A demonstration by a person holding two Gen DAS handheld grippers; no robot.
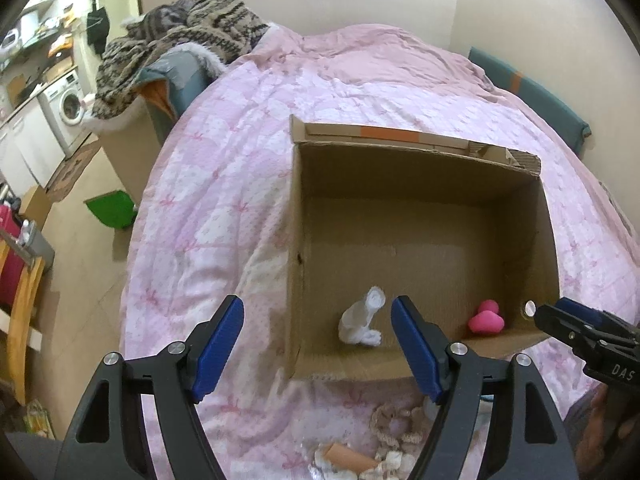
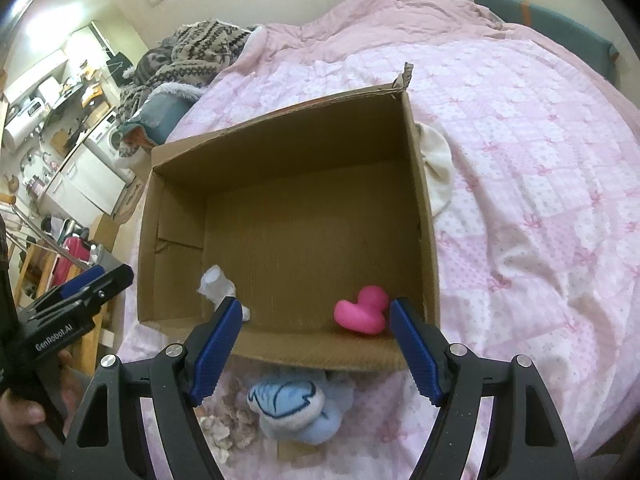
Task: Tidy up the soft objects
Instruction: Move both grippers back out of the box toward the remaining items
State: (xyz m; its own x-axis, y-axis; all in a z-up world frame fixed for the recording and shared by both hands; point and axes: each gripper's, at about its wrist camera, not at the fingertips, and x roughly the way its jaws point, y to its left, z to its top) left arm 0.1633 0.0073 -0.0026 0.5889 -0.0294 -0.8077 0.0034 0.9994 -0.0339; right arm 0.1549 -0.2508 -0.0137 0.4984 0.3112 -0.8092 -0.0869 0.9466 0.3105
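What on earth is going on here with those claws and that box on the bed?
A person holds a claw in each hand, sorting soft things into a cardboard box on the pink bedspread. A pink toy and a white sock already lie inside. Both the left claw and right claw hang open and empty. A blue plush waits outside the box.

Small home, bedroom and kitchen in one room.
Bed with pink quilt [image 1: 360, 92], knit sweaters [image 1: 184, 36] piled at its edge, washing machine [image 1: 68, 104] under a cluttered kitchen counter [image 2: 76, 92].
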